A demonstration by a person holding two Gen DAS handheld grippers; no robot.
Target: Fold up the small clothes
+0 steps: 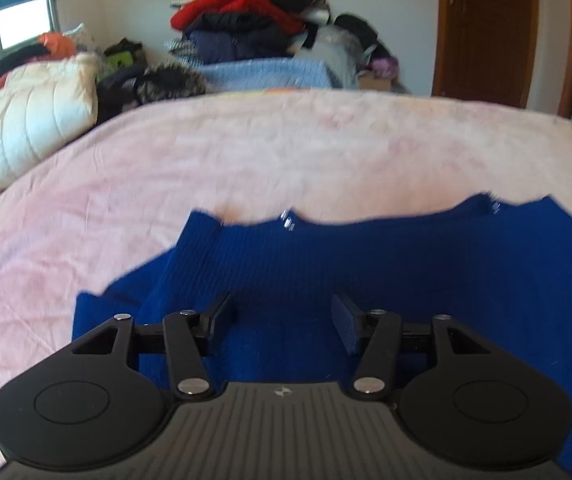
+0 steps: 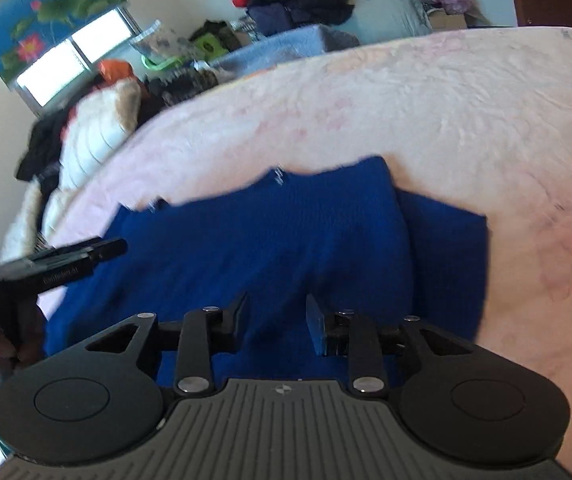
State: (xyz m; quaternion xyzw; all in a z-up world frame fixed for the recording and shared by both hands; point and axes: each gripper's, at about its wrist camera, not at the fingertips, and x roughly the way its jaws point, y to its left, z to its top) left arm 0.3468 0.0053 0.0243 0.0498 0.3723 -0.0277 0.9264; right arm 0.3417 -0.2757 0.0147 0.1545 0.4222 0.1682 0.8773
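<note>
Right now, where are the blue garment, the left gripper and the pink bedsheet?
blue garment (image 1: pixel 365 264): left wrist view, middle of its flat body.
left gripper (image 1: pixel 282 320): left wrist view, midway between its open fingertips.
pink bedsheet (image 2: pixel 425 112): right wrist view, bare area beyond the garment.

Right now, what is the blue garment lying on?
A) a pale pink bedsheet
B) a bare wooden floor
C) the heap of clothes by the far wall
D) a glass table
A: the blue garment is spread flat on the pale pink bedsheet, which shows all round its edges, while the heap of clothes sits well beyond the bed.
</note>
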